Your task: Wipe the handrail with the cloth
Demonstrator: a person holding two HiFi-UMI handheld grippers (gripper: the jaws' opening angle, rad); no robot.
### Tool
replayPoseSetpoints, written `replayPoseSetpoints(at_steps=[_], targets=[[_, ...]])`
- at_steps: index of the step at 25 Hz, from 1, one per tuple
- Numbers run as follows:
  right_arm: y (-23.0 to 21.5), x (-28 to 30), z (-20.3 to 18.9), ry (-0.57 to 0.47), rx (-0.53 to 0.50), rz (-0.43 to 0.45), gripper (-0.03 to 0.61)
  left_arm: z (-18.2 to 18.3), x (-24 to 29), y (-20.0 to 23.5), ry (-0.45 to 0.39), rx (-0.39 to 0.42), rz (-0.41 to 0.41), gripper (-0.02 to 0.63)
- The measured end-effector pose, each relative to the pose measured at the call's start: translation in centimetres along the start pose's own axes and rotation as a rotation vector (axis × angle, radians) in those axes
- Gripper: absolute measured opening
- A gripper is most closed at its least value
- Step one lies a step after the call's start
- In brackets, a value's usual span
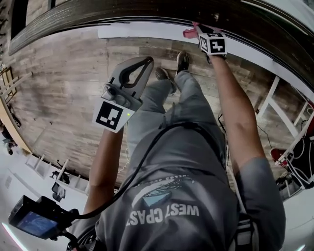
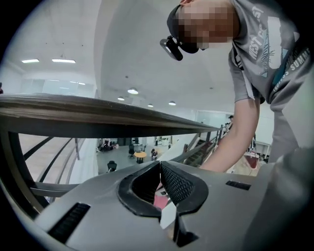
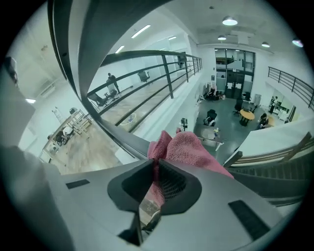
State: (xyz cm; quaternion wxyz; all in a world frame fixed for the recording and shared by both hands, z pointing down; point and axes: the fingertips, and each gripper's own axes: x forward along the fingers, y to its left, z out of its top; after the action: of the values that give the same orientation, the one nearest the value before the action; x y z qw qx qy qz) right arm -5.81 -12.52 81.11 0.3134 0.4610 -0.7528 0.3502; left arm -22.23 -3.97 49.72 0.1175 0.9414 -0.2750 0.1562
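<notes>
A dark curved handrail [image 1: 122, 14] runs across the top of the head view. My right gripper [image 1: 201, 33], with its marker cube [image 1: 213, 44], is up against the rail, shut on a pink cloth [image 1: 190, 32]. In the right gripper view the cloth [image 3: 189, 147] bulges out past the shut jaws of the right gripper [image 3: 156, 164], beside the dark rail [image 3: 120, 139]. My left gripper [image 1: 148, 60] hovers lower over the floor, jaws together, holding nothing. In the left gripper view the left gripper [image 2: 159, 164] points under the handrail [image 2: 98, 117].
The person's legs and shoes [image 1: 182, 61] stand on a wood floor [image 1: 64, 98] by a white strip [image 1: 147, 30] under the rail. White frames [image 1: 287, 115] stand at the right. A cabled device [image 1: 34, 223] hangs at lower left. Beyond the rail is an atrium [image 3: 230, 112] below.
</notes>
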Motion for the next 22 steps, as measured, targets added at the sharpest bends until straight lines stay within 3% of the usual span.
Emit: replayPoseSetpoints(at_steps=[5,10,13,22], targets=[[-2.4,-0.6,-1.1,-0.014,0.154,0.012,0.029,-1.0,-0.8,0.9,0.011,-0.027,0.006,0.006],[-4.7,-1.3,-2.5,-0.021,0.257,-0.099,0.029,-2.4,-1.9,2.2,0.023,-0.039,-0.009,0.006],[-0.5,1.4,0.7,-0.024,0.293,-0.103,0.029,-2.0,-5.2,7.2,0.016,-0.044,-0.006,0.006],[13.1,10.6,7.3,0.0,0.157,0.014,0.029,-4.8,-10.7,14.6,0.05,-0.046,-0.024,0.006]])
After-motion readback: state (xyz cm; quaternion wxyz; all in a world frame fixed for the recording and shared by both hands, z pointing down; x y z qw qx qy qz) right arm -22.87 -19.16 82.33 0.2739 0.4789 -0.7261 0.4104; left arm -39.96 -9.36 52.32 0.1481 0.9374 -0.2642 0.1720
